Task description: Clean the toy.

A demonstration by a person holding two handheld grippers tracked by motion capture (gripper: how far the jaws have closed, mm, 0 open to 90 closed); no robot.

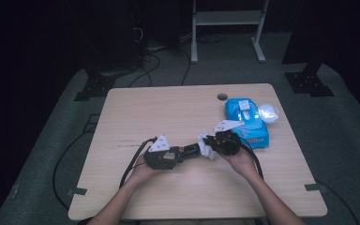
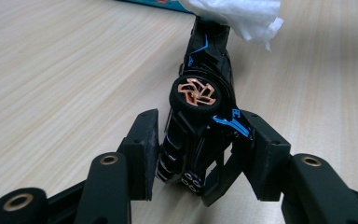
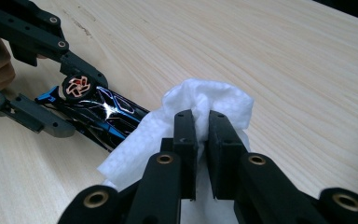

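A black toy car (image 2: 198, 126) with blue trim and a copper-spoked wheel lies on its side on the wooden table (image 1: 168, 112). My left gripper (image 2: 198, 140) has its jaws around the car's rear end, with a thin gap at one pad, so it stands open. In the high view the left gripper (image 1: 180, 152) points right toward the right gripper (image 1: 211, 143). My right gripper (image 3: 203, 126) is shut on a crumpled white wipe (image 3: 205, 100), which rests against the front end of the car (image 3: 105, 112).
A blue packet of wipes (image 1: 246, 123) lies at the table's right side, with a clear plastic piece (image 1: 268, 112) beside it. A round cable hole (image 1: 222, 97) sits near the far edge. Cables trail off the left.
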